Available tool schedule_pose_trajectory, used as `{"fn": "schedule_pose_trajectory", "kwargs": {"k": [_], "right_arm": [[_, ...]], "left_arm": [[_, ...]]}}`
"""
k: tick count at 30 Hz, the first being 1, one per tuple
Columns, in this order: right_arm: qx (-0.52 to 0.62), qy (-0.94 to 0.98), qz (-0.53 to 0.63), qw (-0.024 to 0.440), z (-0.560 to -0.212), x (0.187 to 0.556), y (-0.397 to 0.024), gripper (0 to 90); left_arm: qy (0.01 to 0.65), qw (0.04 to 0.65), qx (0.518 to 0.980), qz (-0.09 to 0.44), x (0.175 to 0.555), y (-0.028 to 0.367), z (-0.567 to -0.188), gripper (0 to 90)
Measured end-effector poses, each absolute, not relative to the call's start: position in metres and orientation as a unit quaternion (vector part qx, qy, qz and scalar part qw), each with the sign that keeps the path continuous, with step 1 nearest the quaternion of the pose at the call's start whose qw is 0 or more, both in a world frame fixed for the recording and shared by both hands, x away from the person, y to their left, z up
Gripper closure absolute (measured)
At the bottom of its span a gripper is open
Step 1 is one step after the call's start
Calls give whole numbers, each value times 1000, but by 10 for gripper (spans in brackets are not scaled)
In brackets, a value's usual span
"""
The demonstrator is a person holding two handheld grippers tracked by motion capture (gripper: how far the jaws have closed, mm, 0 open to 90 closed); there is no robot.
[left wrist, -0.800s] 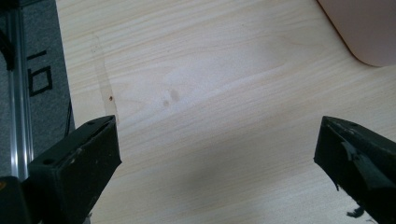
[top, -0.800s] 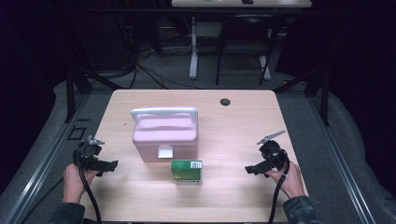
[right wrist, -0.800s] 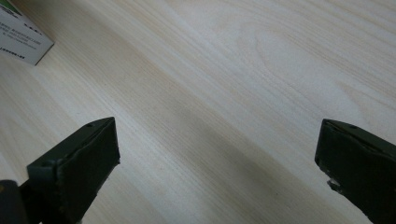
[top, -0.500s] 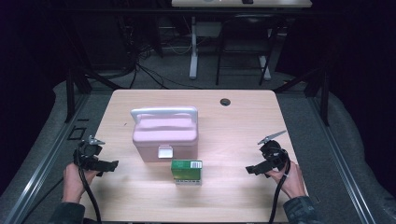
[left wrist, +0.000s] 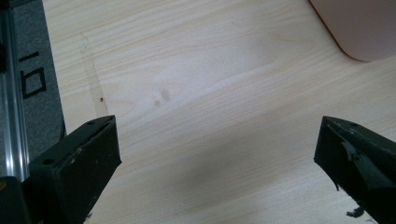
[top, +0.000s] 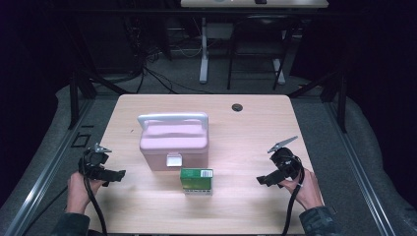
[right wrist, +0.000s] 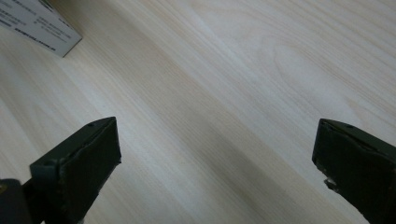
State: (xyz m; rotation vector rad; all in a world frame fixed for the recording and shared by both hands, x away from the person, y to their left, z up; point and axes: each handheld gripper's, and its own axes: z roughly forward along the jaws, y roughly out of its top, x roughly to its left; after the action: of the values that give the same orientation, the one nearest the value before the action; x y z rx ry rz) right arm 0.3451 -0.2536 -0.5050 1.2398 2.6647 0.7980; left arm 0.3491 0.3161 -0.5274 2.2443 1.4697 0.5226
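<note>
A pink lidded box (top: 173, 141) with a white handle and a white front latch stands left of the table's middle. Just in front of it sits a small green carton (top: 196, 180). My left gripper (top: 116, 174) hovers low near the table's left edge, open, with only bare wood between its jaws; the pink box's corner (left wrist: 359, 28) shows at the upper right of the left gripper view. My right gripper (top: 263, 180) is held near the right edge, open and holding nothing; the carton's white side (right wrist: 35, 23) shows at the upper left of the right gripper view.
The wooden table (top: 255, 132) has a round cable hole (top: 237, 106) at its far side. A metal rail (top: 39, 172) runs along the left of the table. Another desk's legs and cables stand on the dark floor behind.
</note>
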Motion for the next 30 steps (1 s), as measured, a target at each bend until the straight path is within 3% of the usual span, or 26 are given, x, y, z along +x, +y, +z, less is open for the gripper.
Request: {"fn": "schedule_pose_trajectory", "kwargs": {"k": [30], "right_arm": [[242, 954, 176, -6, -467, 342, -181, 0]], "left_arm": [[523, 210, 806, 178, 347, 314, -529, 3]]}}
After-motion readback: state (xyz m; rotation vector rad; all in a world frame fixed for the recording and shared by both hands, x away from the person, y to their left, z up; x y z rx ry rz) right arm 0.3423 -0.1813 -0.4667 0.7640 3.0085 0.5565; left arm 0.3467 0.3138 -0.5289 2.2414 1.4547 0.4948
